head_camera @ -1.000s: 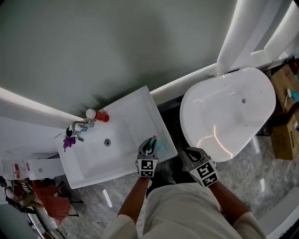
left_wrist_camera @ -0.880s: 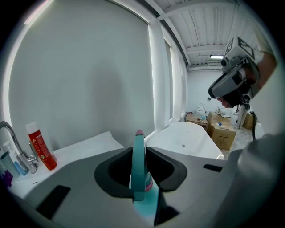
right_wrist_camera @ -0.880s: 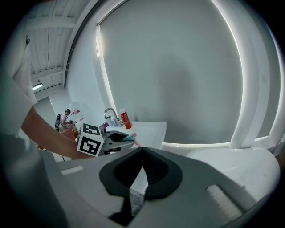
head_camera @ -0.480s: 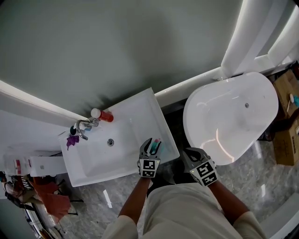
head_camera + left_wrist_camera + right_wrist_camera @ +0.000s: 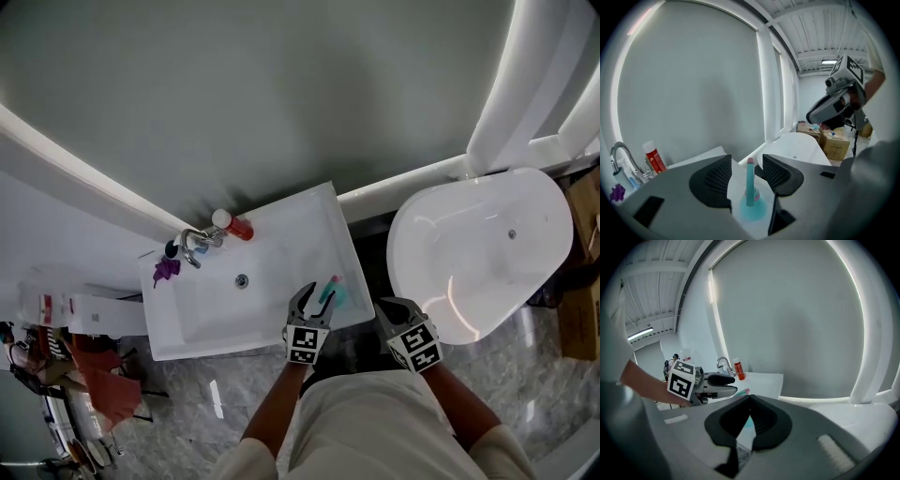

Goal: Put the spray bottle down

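1. The spray bottle (image 5: 332,293) is standing on the flat rim at the near right corner of the sink (image 5: 342,246). Its teal body is down and its thin pink-tipped neck is pointing up, so its long axis is running upright.
2. The left gripper (image 5: 315,300) is hanging just at the bottle with its jaws spread wide. They have just been opening. In the left gripper view the bottle's neck is rising in the gap between the two pads, and neither pad is pressing on it.
3. The bottle is lying straight ahead of that gripper and a little below it, in line with the gap. This is the relation the next move is depending on.
4. Judging from this, the bottle is already set down and released. What is remaining is likely a pull back along the gripper's own line, keeping both pads clear of the tall neck, which looks easy to tip.
5. The right gripper (image 5: 389,311) is closed on nothing. It is waiting further to the right, near the white tub (image 5: 487,244), so the left gripper is clearly the nearer one.
6. The tap (image 5: 192,246) and a red bottle (image 5: 236,226) are sitting at the sink's far side, well apart from the spray bottle.
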